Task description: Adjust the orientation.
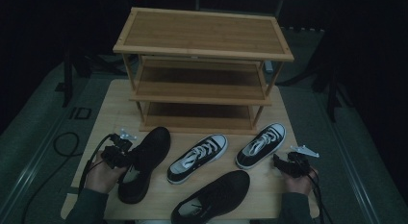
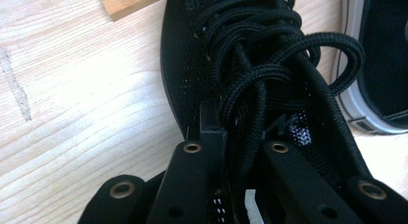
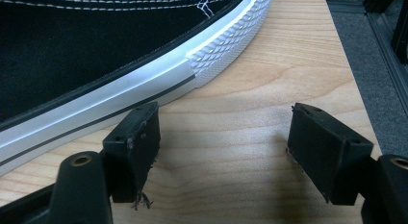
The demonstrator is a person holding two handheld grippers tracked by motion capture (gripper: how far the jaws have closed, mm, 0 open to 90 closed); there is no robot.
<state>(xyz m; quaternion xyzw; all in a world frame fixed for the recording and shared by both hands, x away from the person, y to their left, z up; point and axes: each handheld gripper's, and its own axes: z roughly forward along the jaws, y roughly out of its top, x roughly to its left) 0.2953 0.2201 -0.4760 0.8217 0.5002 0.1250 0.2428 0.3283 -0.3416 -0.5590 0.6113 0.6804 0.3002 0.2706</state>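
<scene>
High view: a pale wooden surface point(image 1: 110, 108) stands in a dim room, with grey floor around it and darkness beyond. At its far side stands a three-tier bamboo shoe rack point(image 1: 202, 65), its shelves bare. Four shoes lie in front of the rack.

The left tongs point(image 1: 126, 154) are at the left black mesh shoe point(image 1: 144, 164), which lies near the surface's front left. Its long axis runs from the near edge away toward the rack, leaning slightly right, with the toe pointing at the rack and the heel toward the person. In the left gripper view the tongs' jaws sit close together on the shoe's collar wall beside the black laces point(image 2: 269, 56), clamped on it.

A second black mesh shoe point(image 1: 211, 197) lies at the front centre, toe pointing up and right. Two black canvas sneakers with white soles lie between it and the rack: one at centre point(image 1: 198, 158), one to the right point(image 1: 261, 145), both toes angled toward the rack.

The right tongs point(image 1: 280, 162) rest at the right edge, jaws wide apart and holding nothing, just beside the right sneaker's white sole point(image 3: 144, 84).
</scene>
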